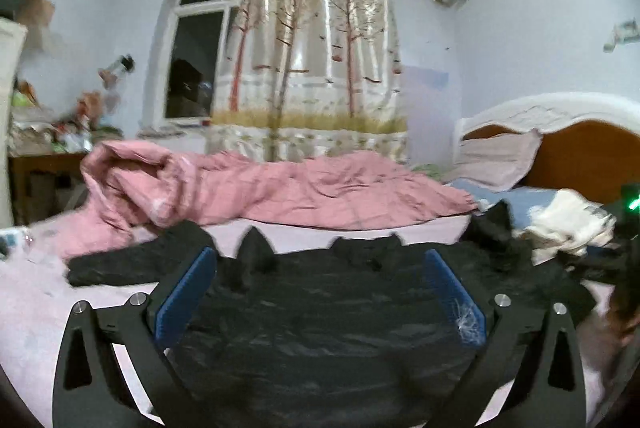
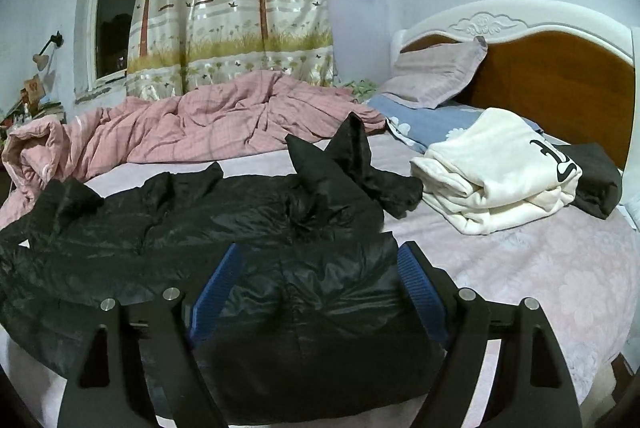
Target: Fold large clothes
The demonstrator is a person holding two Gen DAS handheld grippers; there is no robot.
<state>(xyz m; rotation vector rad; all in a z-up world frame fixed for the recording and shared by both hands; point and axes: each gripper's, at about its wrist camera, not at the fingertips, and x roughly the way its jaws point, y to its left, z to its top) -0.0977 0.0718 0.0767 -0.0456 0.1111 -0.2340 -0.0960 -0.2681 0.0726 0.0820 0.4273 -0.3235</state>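
The left gripper (image 1: 318, 268) points nearly level over the bed (image 2: 520, 288), jaws spread wide and empty; the right gripper (image 2: 318, 268) tilts downward, jaws apart (nothing pinched); the black puffer jacket (image 2: 240, 228) lies spread beneath both.

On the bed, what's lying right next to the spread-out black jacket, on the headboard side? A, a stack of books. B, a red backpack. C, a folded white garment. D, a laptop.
C: a folded white garment with a black print lies on the sheet between the black jacket and the headboard.
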